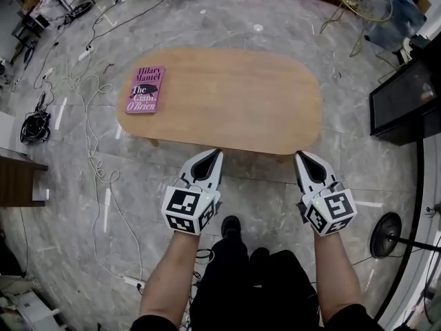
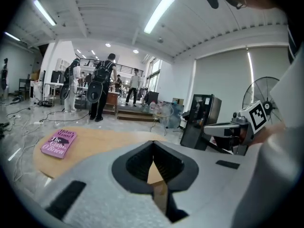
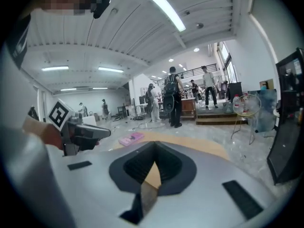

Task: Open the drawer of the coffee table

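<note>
The oval wooden coffee table (image 1: pixel 227 102) stands before me on the marble floor; its drawer front is hidden under the near edge. My left gripper (image 1: pixel 220 152) is shut and empty, its tip over the table's near edge left of centre. A little to the right, my right gripper (image 1: pixel 298 154) is also shut with nothing in it, tip at the same edge. Through the left gripper view the closed jaws (image 2: pixel 152 144) point over the tabletop (image 2: pixel 95 146). The right gripper view shows its jaws (image 3: pixel 154 146) closed, with the tabletop (image 3: pixel 190 146) beyond.
A pink book (image 1: pixel 145 89) lies on the table's left end. Cables (image 1: pixel 89 150) trail across the floor at left. A black cabinet (image 1: pixel 406 98) stands at right, a fan base (image 1: pixel 384 234) near my right side. Several people (image 2: pixel 102 87) stand far off.
</note>
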